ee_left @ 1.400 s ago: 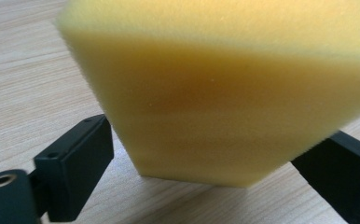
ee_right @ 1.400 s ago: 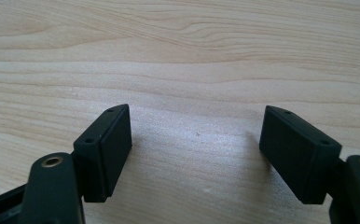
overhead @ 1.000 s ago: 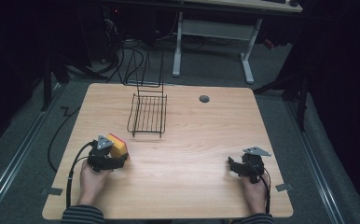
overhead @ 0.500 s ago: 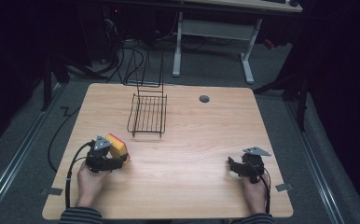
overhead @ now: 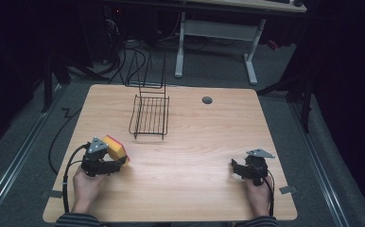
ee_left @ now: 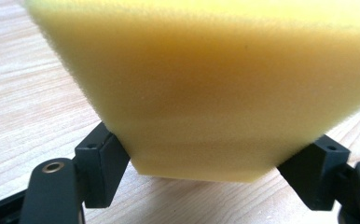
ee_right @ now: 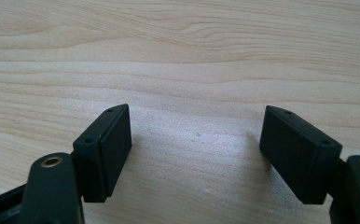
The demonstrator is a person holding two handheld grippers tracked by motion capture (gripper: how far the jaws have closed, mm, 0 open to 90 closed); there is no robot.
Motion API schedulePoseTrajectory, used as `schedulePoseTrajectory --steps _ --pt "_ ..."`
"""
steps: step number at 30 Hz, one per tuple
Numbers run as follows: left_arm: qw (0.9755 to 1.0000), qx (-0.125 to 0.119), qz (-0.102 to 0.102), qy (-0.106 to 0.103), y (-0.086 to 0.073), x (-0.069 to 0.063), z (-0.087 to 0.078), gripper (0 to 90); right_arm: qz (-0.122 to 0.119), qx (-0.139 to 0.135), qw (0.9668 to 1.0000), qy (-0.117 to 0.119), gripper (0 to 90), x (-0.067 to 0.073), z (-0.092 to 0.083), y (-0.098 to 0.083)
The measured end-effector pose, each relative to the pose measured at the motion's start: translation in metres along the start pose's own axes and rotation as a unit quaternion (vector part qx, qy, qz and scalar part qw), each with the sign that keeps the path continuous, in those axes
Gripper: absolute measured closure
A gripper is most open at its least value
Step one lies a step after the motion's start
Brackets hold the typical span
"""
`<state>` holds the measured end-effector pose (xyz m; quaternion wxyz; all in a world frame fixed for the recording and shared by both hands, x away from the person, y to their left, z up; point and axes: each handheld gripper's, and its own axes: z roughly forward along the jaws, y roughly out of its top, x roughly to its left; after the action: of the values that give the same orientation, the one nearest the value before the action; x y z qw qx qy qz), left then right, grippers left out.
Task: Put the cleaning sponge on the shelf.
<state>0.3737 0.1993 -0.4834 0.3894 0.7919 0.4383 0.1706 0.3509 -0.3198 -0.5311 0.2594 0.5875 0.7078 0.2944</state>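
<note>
At the table's front left, the left gripper (overhead: 117, 163) has just been closing its jaws and now pinches the yellow sponge (ee_left: 215, 88) (red-faced on one side), squeezing its near end in. The grasp looks done; lifting and placing, perhaps into the wire rack (overhead: 150, 116) further back, is left. At the right, the right gripper (ee_right: 194, 140) rests spread and empty. The wooden table (overhead: 195, 142) stands in a dark room.
</note>
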Motion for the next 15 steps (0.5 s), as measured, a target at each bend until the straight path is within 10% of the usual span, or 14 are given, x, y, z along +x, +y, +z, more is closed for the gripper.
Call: schedulePoseTrajectory --steps 15 --pt "0.9996 -0.017 -0.007 -0.022 0.013 0.0 -0.009 24.6 0.0 0.0 1.0 0.0 25.3 0.0 0.0 0.0"
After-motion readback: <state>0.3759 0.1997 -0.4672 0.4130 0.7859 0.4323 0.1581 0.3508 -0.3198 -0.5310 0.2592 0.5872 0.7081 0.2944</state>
